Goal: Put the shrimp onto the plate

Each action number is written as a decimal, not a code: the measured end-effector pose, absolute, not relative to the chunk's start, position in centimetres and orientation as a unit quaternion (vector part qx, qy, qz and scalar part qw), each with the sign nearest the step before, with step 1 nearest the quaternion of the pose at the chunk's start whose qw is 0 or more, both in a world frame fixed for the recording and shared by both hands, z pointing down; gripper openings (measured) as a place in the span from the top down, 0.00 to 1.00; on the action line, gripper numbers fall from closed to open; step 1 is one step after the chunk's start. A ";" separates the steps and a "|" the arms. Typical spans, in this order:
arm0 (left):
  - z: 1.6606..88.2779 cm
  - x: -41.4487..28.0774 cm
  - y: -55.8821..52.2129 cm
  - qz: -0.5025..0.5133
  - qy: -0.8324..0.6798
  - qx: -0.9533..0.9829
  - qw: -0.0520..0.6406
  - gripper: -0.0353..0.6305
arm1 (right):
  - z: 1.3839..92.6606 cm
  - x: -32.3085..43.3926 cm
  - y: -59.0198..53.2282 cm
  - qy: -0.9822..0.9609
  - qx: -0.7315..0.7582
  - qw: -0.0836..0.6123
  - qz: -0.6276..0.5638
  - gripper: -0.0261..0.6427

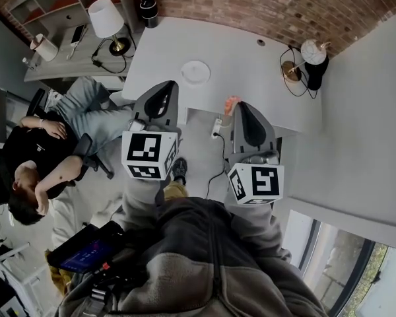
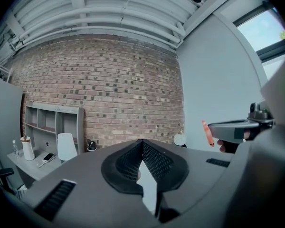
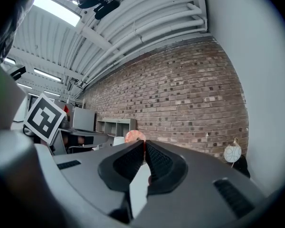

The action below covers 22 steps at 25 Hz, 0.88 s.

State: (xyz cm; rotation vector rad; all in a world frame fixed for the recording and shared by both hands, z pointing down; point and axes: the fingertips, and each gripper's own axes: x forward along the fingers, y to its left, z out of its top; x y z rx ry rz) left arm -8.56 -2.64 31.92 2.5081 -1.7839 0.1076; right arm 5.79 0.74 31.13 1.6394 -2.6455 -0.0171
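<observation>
A small white plate [image 1: 195,72] lies on the white table [image 1: 251,65], ahead of both grippers. My right gripper [image 1: 240,105] is held short of the table's near edge, shut on an orange-pink shrimp [image 1: 231,104] that sticks out at its tip. In the right gripper view the shrimp [image 3: 134,137] shows as a pink curl just behind the closed jaws of the right gripper [image 3: 144,142]. My left gripper [image 1: 167,86] is level with it on the left, shut and holding nothing [image 2: 142,141]. From the left gripper view the shrimp [image 2: 208,133] hangs from the right gripper's tip.
A round globe lamp [image 1: 313,53] with a cable stands at the table's right end, a black speaker [image 1: 148,8] at its back left. A person [image 1: 59,144] sits on a chair at the left beside a desk with a white lamp [image 1: 107,18]. A power strip [image 1: 217,128] lies on the floor.
</observation>
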 end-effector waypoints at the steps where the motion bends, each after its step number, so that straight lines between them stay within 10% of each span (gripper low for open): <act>1: 31.8 -8.8 -3.5 0.034 -0.578 0.815 0.032 0.94 | 31.0 5.6 -0.1 -0.849 0.528 0.015 -0.006 0.94; 22: 33.0 -10.3 -14.6 0.041 -0.548 0.833 0.068 0.94 | 31.1 2.5 -10.1 -0.839 0.543 0.042 0.002 0.94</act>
